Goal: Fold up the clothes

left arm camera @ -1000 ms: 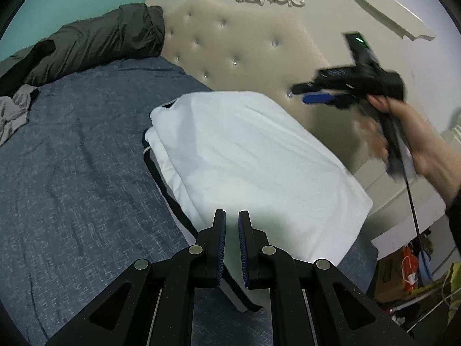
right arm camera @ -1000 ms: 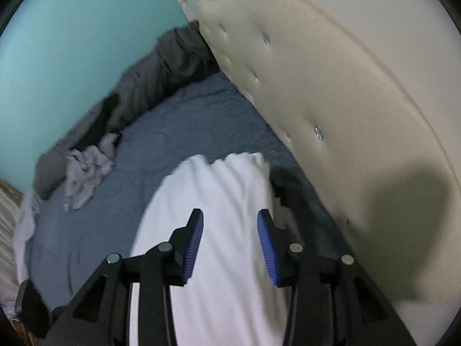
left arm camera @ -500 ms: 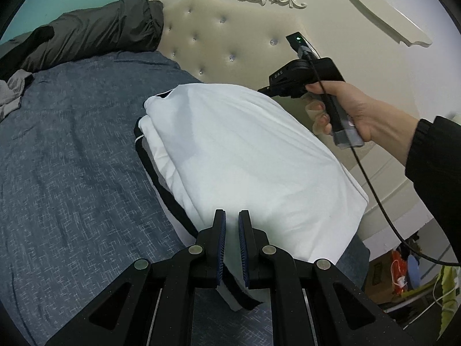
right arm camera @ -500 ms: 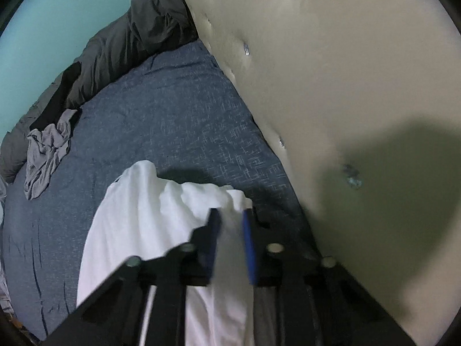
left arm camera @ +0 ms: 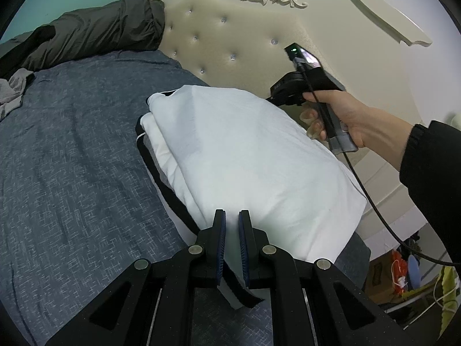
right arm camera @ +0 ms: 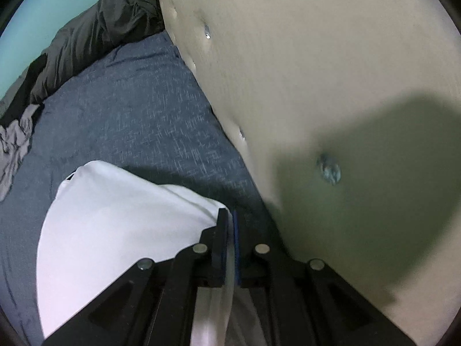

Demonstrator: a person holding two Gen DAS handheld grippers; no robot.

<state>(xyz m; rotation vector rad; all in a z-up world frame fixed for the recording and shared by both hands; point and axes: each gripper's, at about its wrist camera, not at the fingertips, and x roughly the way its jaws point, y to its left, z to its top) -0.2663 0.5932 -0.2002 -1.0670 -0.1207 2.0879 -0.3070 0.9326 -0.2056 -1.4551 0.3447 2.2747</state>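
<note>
White garment (left arm camera: 253,155) is lying folded on the blue-grey bedspread (left arm camera: 72,173), a black-trimmed layer showing along its left edge, stretched between my two tongs. Left gripper (left arm camera: 232,225) is pinching the near corner, pads nearly together with white and black cloth running between them. Right gripper (right arm camera: 229,225) is clamping the far edge, a thin strip of white fabric squeezed between its pads; in the left view I'm seeing it (left arm camera: 291,90) held by a hand (left arm camera: 354,118) in a black sleeve, cable trailing down. Just right of the right tong, the tufted cream headboard (right arm camera: 317,72) is sitting very close. Ahead of both tongs, a dark jacket (left arm camera: 95,28) is bunched against the headboard, with a crumpled grey cloth (left arm camera: 14,92) far left.
</note>
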